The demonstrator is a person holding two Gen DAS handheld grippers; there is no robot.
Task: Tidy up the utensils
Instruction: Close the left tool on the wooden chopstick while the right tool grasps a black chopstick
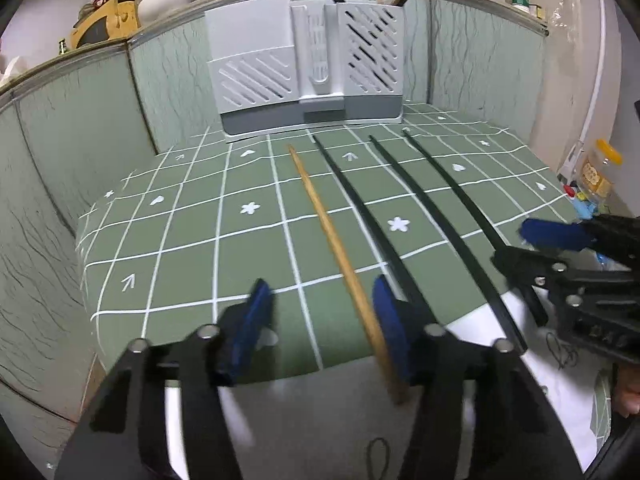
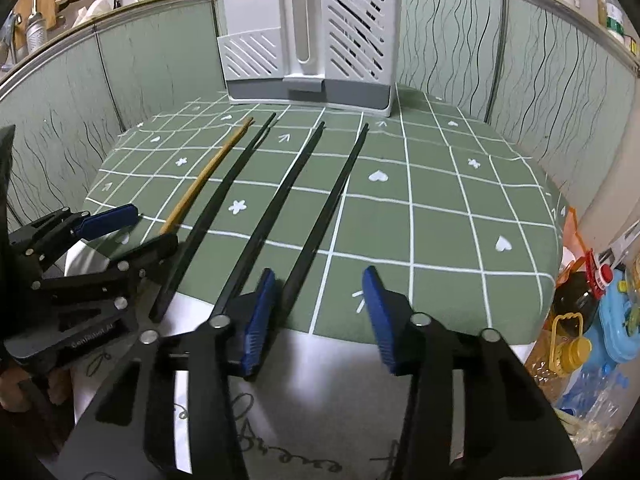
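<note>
One wooden chopstick (image 1: 332,236) (image 2: 204,172) and three black chopsticks (image 1: 416,200) (image 2: 280,196) lie side by side on the green checked cloth, pointing at a white and grey utensil holder (image 1: 304,80) (image 2: 308,52) at the back. Sticks stand in the holder's right compartment. My left gripper (image 1: 324,312) (image 2: 132,232) straddles the wooden chopstick's near end, which lies close against the right pad, while the left pad stands well apart. My right gripper (image 2: 318,304) (image 1: 560,240) straddles the rightmost black chopstick (image 2: 332,200), which lies beside the left pad. Neither pair of pads presses on both sides.
Green patterned panels (image 1: 168,76) wall the table on the left and back. A white printed cloth (image 2: 320,360) hangs over the near edge. Oil bottles and plastic clutter (image 2: 572,320) stand past the right edge, with a yellow-lidded jar (image 1: 600,172) there too. A person's hand (image 2: 16,392) holds the left gripper.
</note>
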